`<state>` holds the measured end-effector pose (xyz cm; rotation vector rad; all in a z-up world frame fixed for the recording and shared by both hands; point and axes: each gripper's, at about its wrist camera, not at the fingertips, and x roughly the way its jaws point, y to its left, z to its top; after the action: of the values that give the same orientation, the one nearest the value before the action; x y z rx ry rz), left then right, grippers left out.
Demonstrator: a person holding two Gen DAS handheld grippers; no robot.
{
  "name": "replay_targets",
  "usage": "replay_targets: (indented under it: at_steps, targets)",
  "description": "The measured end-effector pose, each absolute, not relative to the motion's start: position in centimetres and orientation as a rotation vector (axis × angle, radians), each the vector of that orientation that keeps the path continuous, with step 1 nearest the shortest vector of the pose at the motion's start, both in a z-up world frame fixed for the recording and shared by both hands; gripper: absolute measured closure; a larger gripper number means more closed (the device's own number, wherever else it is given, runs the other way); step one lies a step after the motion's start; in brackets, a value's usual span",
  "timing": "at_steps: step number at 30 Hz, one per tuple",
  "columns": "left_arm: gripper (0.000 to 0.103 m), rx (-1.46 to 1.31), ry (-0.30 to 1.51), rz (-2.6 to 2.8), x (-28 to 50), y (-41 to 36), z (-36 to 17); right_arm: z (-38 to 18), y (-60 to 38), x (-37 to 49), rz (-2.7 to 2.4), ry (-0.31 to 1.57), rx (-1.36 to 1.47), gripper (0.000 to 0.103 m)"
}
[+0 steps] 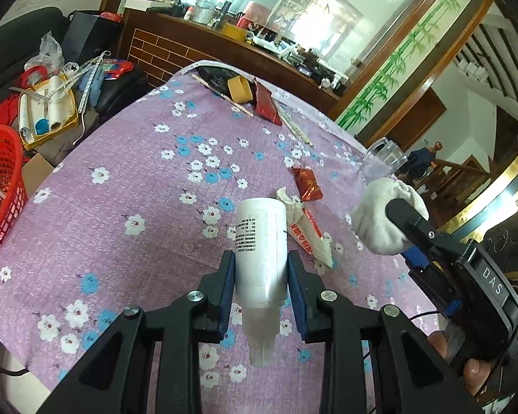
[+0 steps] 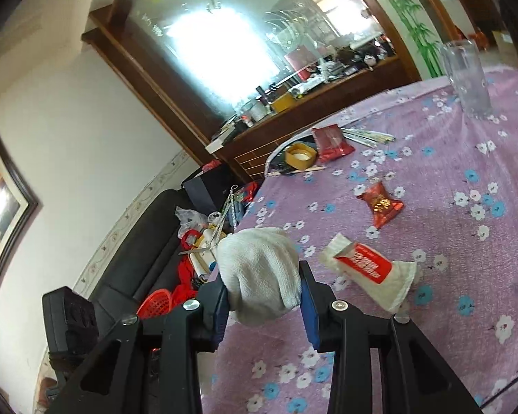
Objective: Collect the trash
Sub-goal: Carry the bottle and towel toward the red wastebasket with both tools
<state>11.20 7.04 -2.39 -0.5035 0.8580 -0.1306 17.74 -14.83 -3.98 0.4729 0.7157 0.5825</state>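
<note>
My left gripper (image 1: 260,276) is shut on a white plastic bottle (image 1: 260,245) and holds it above the purple flowered tablecloth (image 1: 127,179). My right gripper (image 2: 264,286) is shut on a wad of white cloth (image 2: 262,269); the cloth also shows in the left wrist view (image 1: 383,217), at the right. A torn white and red wrapper (image 2: 366,269) lies on the cloth just right of the right gripper; it also shows in the left wrist view (image 1: 307,231). A small red candy wrapper (image 2: 380,203) lies farther in, also in the left wrist view (image 1: 307,183).
A red plastic basket (image 1: 0,186) stands left of the table. A clear glass (image 2: 466,79) stands at the far table edge. A tape roll (image 1: 240,88), a red packet (image 1: 267,105) and chopsticks (image 1: 221,95) lie at the far end. A cluttered sofa (image 1: 48,103) is on the left.
</note>
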Motion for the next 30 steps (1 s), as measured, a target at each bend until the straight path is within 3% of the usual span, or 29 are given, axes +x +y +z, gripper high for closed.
replay_targets:
  at_steps: [30]
  targets:
    - [0.072, -0.589, 0.652, -0.087, 4.3, 15.5, 3.6, 1.3, -2.9, 13.1, 0.801, 0.693, 0.290, 0.064]
